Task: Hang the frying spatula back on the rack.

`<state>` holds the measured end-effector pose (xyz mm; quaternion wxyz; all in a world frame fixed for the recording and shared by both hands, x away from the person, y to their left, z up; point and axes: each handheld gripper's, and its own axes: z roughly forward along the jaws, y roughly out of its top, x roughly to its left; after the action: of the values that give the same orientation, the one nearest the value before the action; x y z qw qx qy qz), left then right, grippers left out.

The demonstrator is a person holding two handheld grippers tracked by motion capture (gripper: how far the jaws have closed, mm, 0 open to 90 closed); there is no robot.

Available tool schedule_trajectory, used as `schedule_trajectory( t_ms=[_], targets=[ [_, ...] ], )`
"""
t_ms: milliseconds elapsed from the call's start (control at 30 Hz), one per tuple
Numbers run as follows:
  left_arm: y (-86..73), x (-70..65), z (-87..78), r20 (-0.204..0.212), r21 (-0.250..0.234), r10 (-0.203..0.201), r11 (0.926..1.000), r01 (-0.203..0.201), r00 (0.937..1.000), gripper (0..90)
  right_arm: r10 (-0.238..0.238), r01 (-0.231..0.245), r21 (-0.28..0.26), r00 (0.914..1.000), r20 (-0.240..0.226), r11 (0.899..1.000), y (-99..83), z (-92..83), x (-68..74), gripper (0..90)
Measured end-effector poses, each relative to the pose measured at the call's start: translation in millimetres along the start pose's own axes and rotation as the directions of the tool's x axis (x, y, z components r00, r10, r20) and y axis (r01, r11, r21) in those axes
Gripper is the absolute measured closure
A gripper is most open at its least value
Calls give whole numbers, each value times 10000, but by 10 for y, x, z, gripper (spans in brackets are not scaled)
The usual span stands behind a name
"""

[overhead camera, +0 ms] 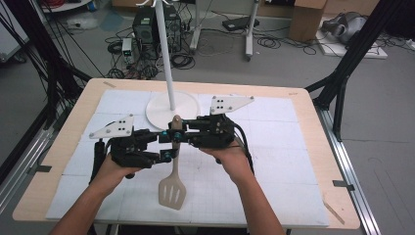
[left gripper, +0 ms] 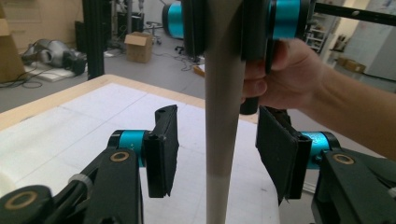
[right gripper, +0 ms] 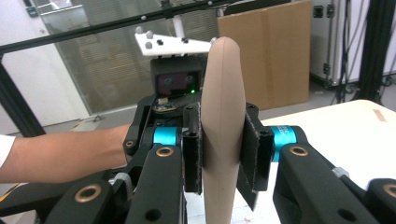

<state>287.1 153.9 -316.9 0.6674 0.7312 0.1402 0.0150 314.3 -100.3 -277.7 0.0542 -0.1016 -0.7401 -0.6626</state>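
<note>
A beige slotted spatula [overhead camera: 172, 192] is held by its handle, with the blade toward the table's near edge. My right gripper [overhead camera: 176, 132] is shut on the upper handle. In the right gripper view its pads [right gripper: 192, 154] press both sides of the handle [right gripper: 223, 93], whose rounded tip rises above the jaws. My left gripper [overhead camera: 169, 145] sits just below on the same handle. In the left gripper view its jaws stand open on either side of the handle [left gripper: 222, 93], and the pads [left gripper: 163, 149] are clear of it. Above them is the right gripper [left gripper: 224, 28].
A white stand with a round base [overhead camera: 188, 105] and a tall thin pole [overhead camera: 165, 49] rises just behind the grippers. The table has a white gridded mat [overhead camera: 274, 161] inside a wooden rim [overhead camera: 63, 142]. Black frame posts flank the table.
</note>
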Motion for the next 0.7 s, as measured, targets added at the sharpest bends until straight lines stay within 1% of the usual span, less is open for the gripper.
schedule_trajectory(
  t_ms=[133, 233, 300, 367, 467, 567, 600, 633, 667, 700],
  targets=[
    [14, 22, 24, 288, -89, -87, 9999, 90, 9995, 528, -1, 2, 53, 9997, -248, 10000, -8, 39, 2, 731],
    [6, 27, 36, 423, -64, -101, 9999, 104, 9991, 589, -29, 33, 110, 9994, -332, 9999, -13, 59, 8, 731],
    [2, 27, 40, 433, 3, 28, 10000, -28, 9991, 637, -29, 34, 128, 9993, -376, 9999, -15, 65, 7, 731],
    [-1, 15, 43, 464, 7, 216, 9998, -216, 9987, 718, -11, 15, 116, 9993, -385, 9999, -20, 66, 5, 731],
    [-2, 15, 48, 481, -38, 237, 9997, -236, 9986, 734, 22, -18, 88, 9991, -432, 10000, -27, 61, -3, 731],
    [2, 11, 52, 295, -131, 141, 9998, -137, 9995, 739, 45, -45, 8, 9993, -363, 10000, -26, 55, -4, 726],
    [7, 15, 51, 152, -179, 102, 9998, -99, 9998, 741, 122, -123, -52, 9995, -275, 9999, -25, 50, -3, 712],
    [19, 26, 40, -52, -182, 40, 9998, -41, 10000, 742, 256, -258, -228, 9996, -113, 9994, -21, 37, -1, 605],
    [24, 30, 35, -128, -226, 6, 9997, -9, 9999, 743, 381, -367, -486, 9989, 283, 9981, -14, 1, 8, 506],
    [41, 48, 15, -345, -299, -62, 9995, 52, 9994, 744, 363, -341, -553, 9986, 394, 9979, -9, -21, 11, 499]
  ],
)
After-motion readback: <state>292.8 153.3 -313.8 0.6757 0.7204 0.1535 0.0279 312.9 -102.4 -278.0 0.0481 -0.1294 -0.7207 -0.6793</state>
